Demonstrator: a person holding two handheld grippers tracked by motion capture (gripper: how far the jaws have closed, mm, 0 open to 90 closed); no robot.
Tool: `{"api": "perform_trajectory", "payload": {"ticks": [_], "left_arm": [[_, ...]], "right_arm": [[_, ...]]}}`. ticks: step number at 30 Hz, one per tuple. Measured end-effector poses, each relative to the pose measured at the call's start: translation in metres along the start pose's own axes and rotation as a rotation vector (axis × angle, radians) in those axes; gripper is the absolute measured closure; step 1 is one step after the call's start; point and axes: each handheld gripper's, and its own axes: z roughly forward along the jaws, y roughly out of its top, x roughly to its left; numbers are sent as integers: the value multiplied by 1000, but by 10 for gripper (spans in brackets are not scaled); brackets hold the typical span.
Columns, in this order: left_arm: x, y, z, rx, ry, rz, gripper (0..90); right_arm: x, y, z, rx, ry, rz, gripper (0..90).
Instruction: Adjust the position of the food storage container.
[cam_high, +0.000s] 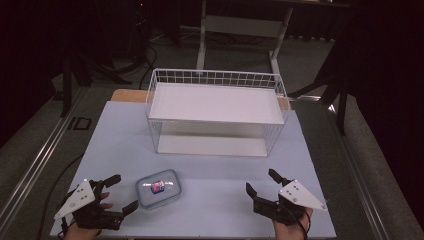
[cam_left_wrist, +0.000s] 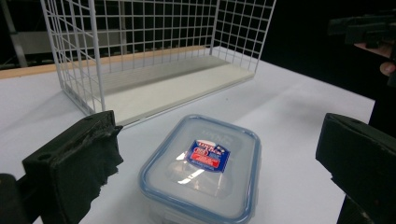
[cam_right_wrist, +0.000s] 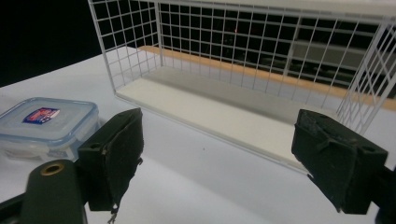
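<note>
Both grippers hanging out near the lunchbox, nothing grabbed

The lunchbox (cam_high: 159, 188) (clear, blue-rimmed lid on) sits on the table (cam_high: 215, 210), well in front of the wire shelf (cam_high: 216, 112). Left gripper (cam_high: 120, 192) is just beside it, jaws spread wide; right gripper (cam_high: 260, 182) sits well off to its right, jaws spread too.

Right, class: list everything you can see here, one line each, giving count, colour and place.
food container: one, clear with a blue-rimmed lid and a red and blue label, near the table's front edge, left of centre, just ahead of the left gripper.
wire shelf rack: one, white, with white boards, at the middle-back of the table.
table: one, pale blue-white top.
desk frame: one, pale, on the floor behind the table.
left gripper: one, black, jaws open, front left.
right gripper: one, black, jaws open, front right.
</note>
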Motion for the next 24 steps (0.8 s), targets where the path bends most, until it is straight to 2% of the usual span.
{"api": "perform_trajectory", "payload": {"ticks": [8, 11, 13, 14, 15, 16, 19, 21, 23, 24], "left_arm": [[0, 4, -3, -12, 22, -21, 4], [-1, 8, -4, -10, 32, -23, 4], [-2, 12, -4, 32, 42, -37, 3], [-1, 14, -5, 46, 32, -41, 4], [1, 15, -6, 51, -9, -57, 4], [2, 15, -5, 70, -23, -63, 3], [4, 12, -5, 154, -22, -25, 4], [9, 6, -7, 214, -33, -26, 5], [14, 1, -9, 244, -22, -19, 68], [18, -2, -10, 260, -22, -38, 71]], "right_arm": [[0, 2, -1, -6, 7, -8, 147], [5, 3, 1, -9, 27, -24, 147], [7, 3, 2, -11, 40, -23, 147], [8, 3, 4, -11, 50, -18, 147], [9, 3, 5, -9, 59, -17, 147], [10, 3, 6, -7, 67, -10, 147], [13, 3, 8, 1, 78, -17, 147], [14, 2, 9, 6, 80, -21, 147], [14, 2, 8, 7, 85, -19, 147], [14, 2, 8, 6, 92, -18, 147]]}}
